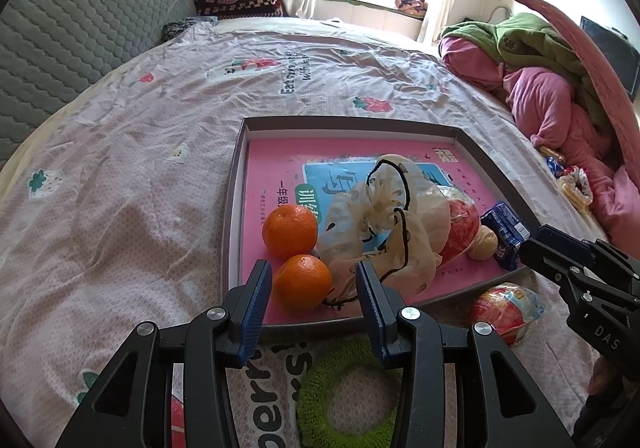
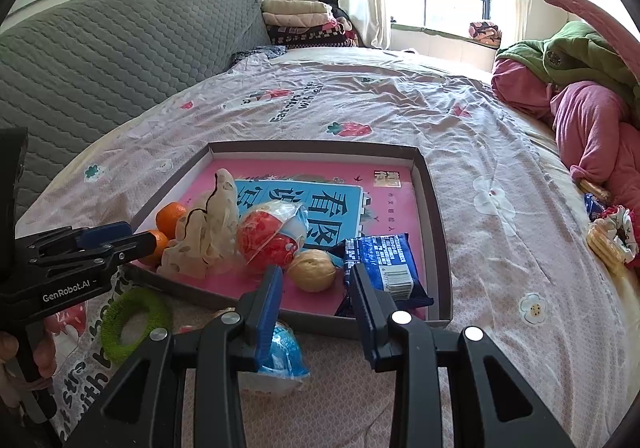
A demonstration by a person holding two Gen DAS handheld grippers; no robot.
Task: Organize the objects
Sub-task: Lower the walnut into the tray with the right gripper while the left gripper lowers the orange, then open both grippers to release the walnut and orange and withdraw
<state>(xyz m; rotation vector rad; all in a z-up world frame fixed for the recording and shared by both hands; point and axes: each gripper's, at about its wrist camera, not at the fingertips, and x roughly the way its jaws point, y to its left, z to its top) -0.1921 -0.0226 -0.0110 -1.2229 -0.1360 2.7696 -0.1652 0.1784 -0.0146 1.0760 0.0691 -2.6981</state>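
Observation:
A dark-rimmed tray [image 1: 344,121] lined with a pink book lies on the bed. In it are two oranges, a beige cloth scrunchie [image 1: 380,224], a red wrapped ball [image 1: 460,224], a walnut [image 2: 312,270] and a blue packet [image 2: 380,264]. My left gripper [image 1: 312,280] is open at the tray's near edge. The nearer orange [image 1: 303,280] rests on the tray between the pads, with a gap on each side. My right gripper [image 2: 316,280] is open with a narrow gap and holds nothing. It hangs over the tray's near rim in front of the walnut.
A second red-and-blue wrapped ball [image 1: 506,308] and a green fuzzy ring [image 1: 348,396] lie on the sheet in front of the tray. Pink and green clothes [image 1: 560,88] are piled at the right, with snack packets [image 2: 608,236] beside them. A grey headboard [image 1: 80,28] stands at the left.

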